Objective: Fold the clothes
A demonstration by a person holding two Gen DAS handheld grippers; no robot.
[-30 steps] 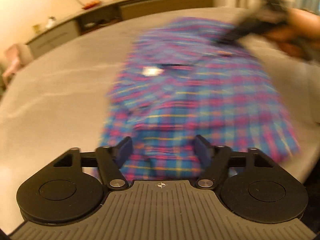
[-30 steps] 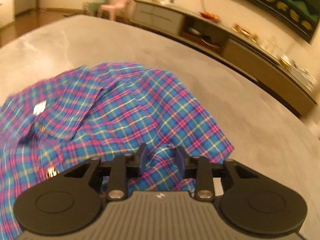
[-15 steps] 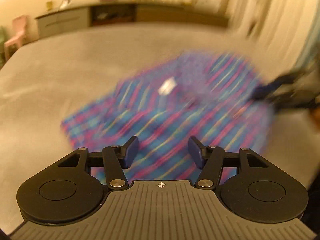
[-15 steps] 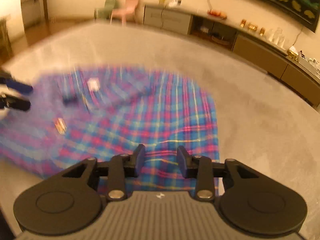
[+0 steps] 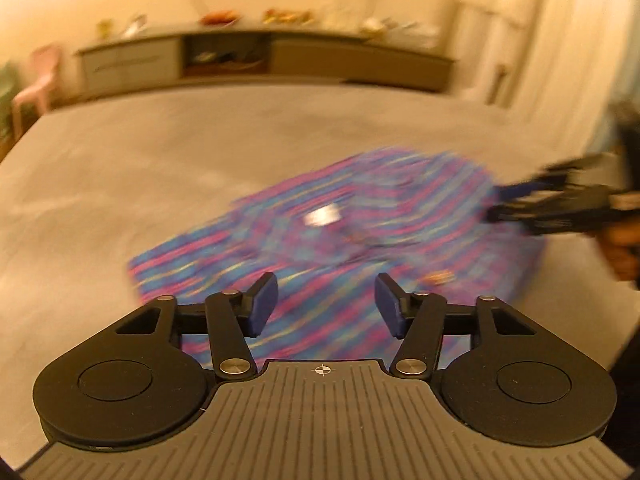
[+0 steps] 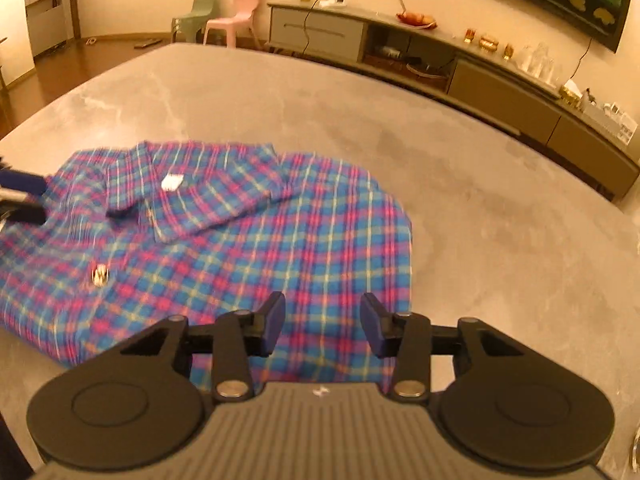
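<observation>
A blue, pink and yellow plaid shirt [image 6: 280,232] lies folded on the grey table [image 6: 480,200], collar and white label [image 6: 173,182] facing up. My right gripper [image 6: 323,320] hovers open over the shirt's near edge with nothing between its pads. In the left wrist view the shirt [image 5: 420,208] is blurred; my left gripper [image 5: 326,300] is open above its near edge, holding nothing. Each gripper shows in the other's view: the right gripper [image 5: 520,204] at the shirt's right side, and the left gripper's fingers [image 6: 22,196] at the far left edge.
A long low sideboard [image 6: 500,76] with small items runs along the far wall. A pink chair [image 6: 236,16] and a green chair [image 6: 198,12] stand beyond the table. Bare tabletop surrounds the shirt; the table's rounded edge [image 6: 100,72] curves at left.
The right gripper has let go of the fold of cloth it pinched and both grippers have lifted back from the shirt. The shirt now lies flat and folded.
</observation>
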